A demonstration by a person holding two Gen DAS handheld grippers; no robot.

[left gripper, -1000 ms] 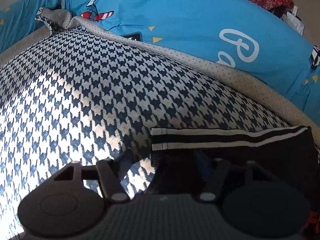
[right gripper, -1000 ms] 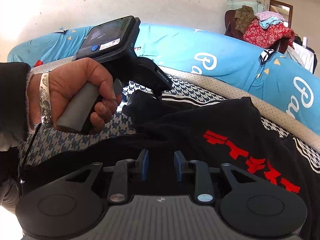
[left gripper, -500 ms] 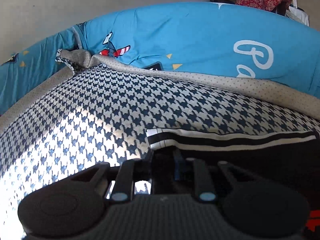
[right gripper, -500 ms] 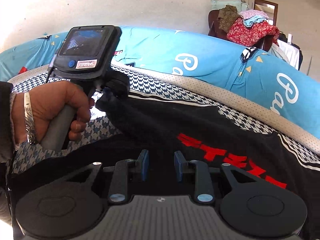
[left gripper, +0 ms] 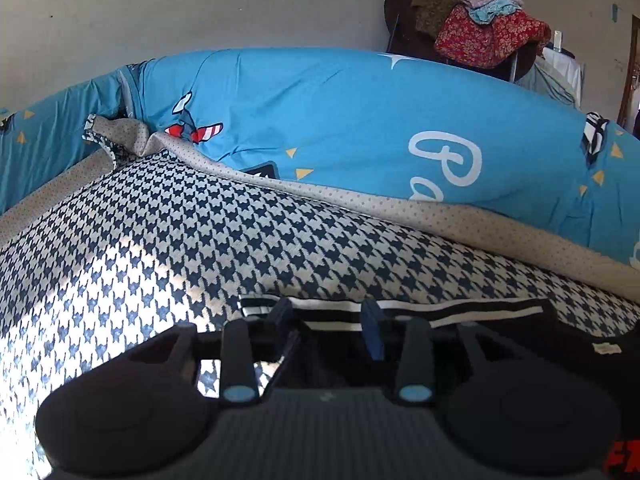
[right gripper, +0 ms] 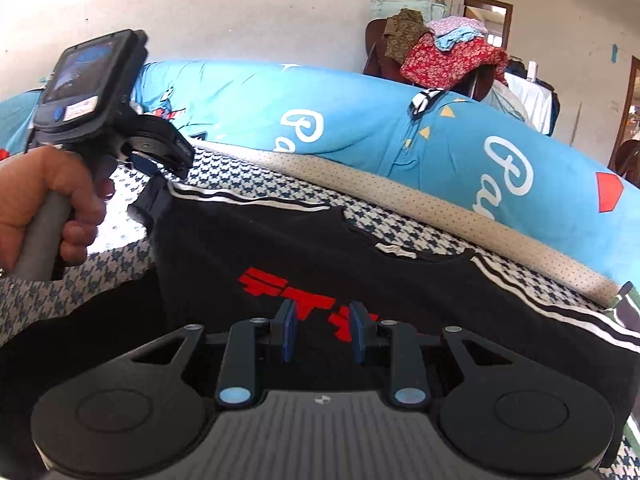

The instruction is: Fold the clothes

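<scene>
The black two-finger left gripper (left gripper: 328, 326), held by its grey handle in a bare hand (right gripper: 52, 204) and tilted downward, has just been opening its blue-padded jaws, the black white-striped garment hem (left gripper: 480, 312) unpinched in their gap, while the matching right gripper (right gripper: 323, 332) beside it points down, jaws parted.

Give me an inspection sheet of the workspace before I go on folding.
Surface: houndstooth bedcover, sunlit at the left.
Job's things: black shirt with red print and striped hems, lying on the bedcover.
Clutter: blue quilt rolled along the far edge; striped cloth at the right edge.
Claws: left claw has just been opening, striped hem between its jaws, not pressed; right claw open over the red print.
Cables: nothing seen.
Surroundings: clothes heap on a chair by the wall.
</scene>
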